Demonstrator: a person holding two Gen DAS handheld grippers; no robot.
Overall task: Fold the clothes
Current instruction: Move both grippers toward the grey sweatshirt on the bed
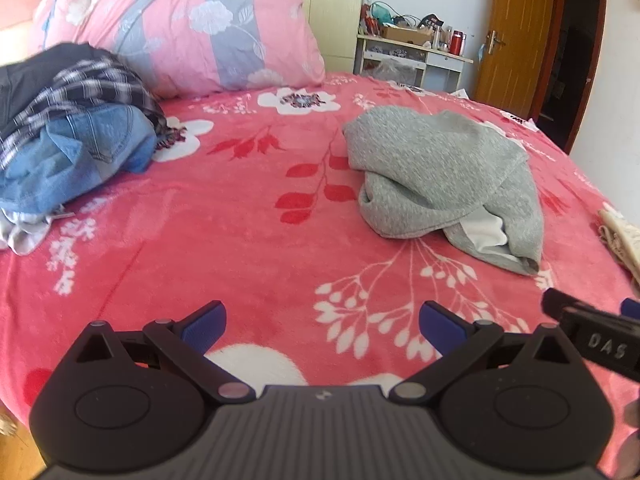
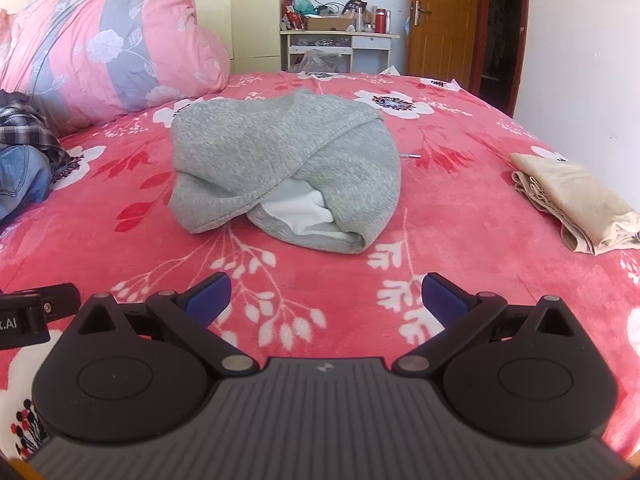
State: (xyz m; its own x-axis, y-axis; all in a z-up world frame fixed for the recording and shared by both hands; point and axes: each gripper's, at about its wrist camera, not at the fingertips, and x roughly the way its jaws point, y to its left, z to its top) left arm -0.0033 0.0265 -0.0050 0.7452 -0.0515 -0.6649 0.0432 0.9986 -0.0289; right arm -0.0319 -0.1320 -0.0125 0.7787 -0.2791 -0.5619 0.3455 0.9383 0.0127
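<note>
Fingers spread wide, empty; grey sweater crumpled ahead.

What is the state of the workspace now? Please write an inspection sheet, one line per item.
Surface: bed with red floral blanket, soft, mostly bare in front.
Job's things: grey sweatshirt crumpled mid-bed, white lining showing; beige garment folded at the right edge; pile of jeans and plaid shirt unfolded at the left.
Clutter: pink floral pillow behind the pile.
Grippers: left claw open, empty, above the blanket; right claw open, empty, facing the sweatshirt.
Cables: nothing seen on the bed.
Surroundings: cluttered white desk, wardrobe, wooden door.
</note>
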